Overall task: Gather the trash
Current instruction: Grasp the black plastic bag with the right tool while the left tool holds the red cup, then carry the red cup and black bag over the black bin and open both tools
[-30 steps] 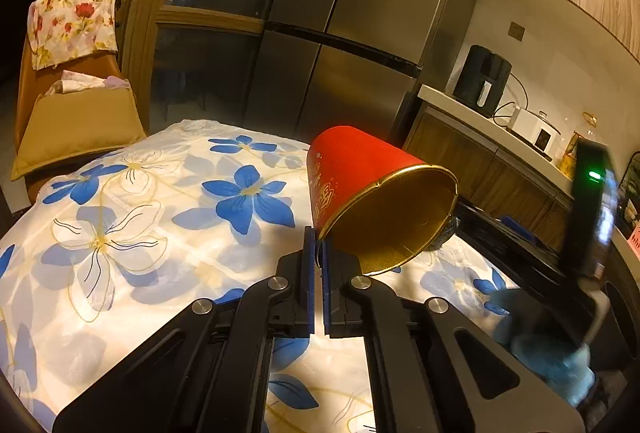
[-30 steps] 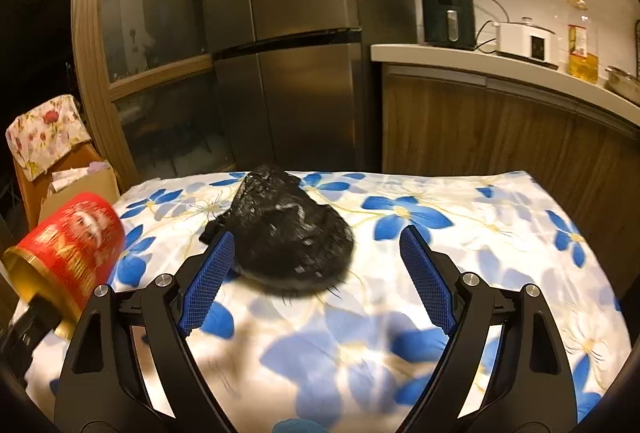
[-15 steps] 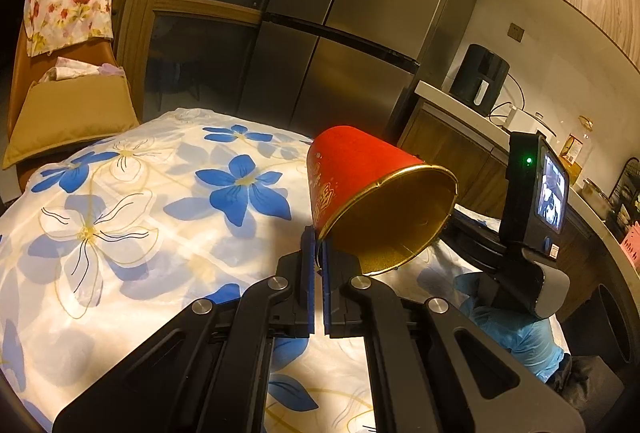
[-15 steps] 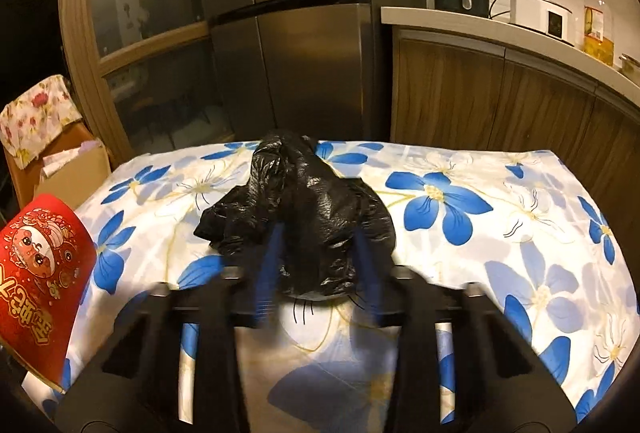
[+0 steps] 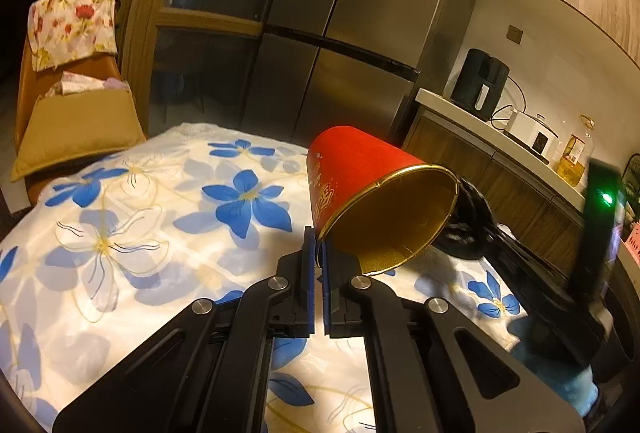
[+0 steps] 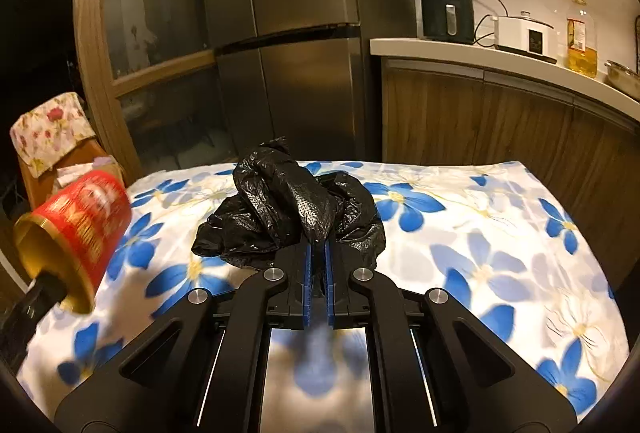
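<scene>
My left gripper is shut on the gold rim of a red paper cup, held tilted above the table with its gold inside facing me. The cup also shows in the right wrist view at the far left. My right gripper is shut on a crumpled black plastic bag that lies on the flowered tablecloth. In the left wrist view a bit of the bag shows behind the cup.
A steel fridge stands behind the table. A counter at right holds an air fryer, a white cooker and an oil bottle. A chair with a cardboard box stands at the left.
My right gripper has closed from wide open onto the black bag. The left gripper has kept its hold on the red cup and shifted slightly.
</scene>
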`<state>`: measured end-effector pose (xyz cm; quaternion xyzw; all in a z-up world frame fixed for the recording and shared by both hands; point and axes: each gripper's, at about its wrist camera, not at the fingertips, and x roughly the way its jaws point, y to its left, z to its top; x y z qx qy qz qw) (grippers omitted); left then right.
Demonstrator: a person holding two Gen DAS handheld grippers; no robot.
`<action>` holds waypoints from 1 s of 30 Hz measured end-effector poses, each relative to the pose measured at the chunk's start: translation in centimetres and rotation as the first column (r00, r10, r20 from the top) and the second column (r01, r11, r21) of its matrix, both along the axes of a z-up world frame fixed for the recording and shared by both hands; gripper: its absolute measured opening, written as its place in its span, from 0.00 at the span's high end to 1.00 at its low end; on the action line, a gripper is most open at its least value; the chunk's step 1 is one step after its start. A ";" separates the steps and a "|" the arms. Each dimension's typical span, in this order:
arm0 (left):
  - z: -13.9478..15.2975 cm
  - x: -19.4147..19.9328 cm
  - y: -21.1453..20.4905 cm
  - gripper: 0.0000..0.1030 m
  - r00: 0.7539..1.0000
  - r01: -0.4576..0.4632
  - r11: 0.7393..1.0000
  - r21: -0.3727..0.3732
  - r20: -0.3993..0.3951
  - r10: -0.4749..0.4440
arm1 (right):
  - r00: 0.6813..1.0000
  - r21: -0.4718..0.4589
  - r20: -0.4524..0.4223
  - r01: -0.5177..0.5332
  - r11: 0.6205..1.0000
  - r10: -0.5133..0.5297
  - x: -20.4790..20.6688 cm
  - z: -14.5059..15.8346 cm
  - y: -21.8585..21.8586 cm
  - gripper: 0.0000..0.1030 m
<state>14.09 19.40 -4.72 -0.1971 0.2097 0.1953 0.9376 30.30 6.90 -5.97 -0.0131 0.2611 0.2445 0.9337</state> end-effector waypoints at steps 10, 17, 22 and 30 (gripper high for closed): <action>1.3 -1.8 -2.2 0.98 1.000 -0.003 1.000 0.024 0.009 0.003 | 0.999 0.029 0.034 0.024 0.999 -0.025 -4.9 1.5 -6.1 0.95; 2.6 -2.6 -5.0 0.98 0.999 0.018 0.999 0.048 0.025 -0.020 | 0.997 0.043 0.049 0.062 0.997 -0.064 -7.2 2.4 -10.6 0.95; 3.6 -2.5 -7.6 0.98 0.998 0.054 0.996 0.071 0.033 -0.056 | 0.993 0.054 0.055 0.105 0.993 -0.108 -8.2 2.9 -14.1 0.95; 4.2 -1.1 -12.5 0.98 0.988 0.151 0.984 0.096 0.030 -0.154 | 0.977 0.072 0.074 0.197 0.978 -0.202 -9.3 3.8 -19.9 0.95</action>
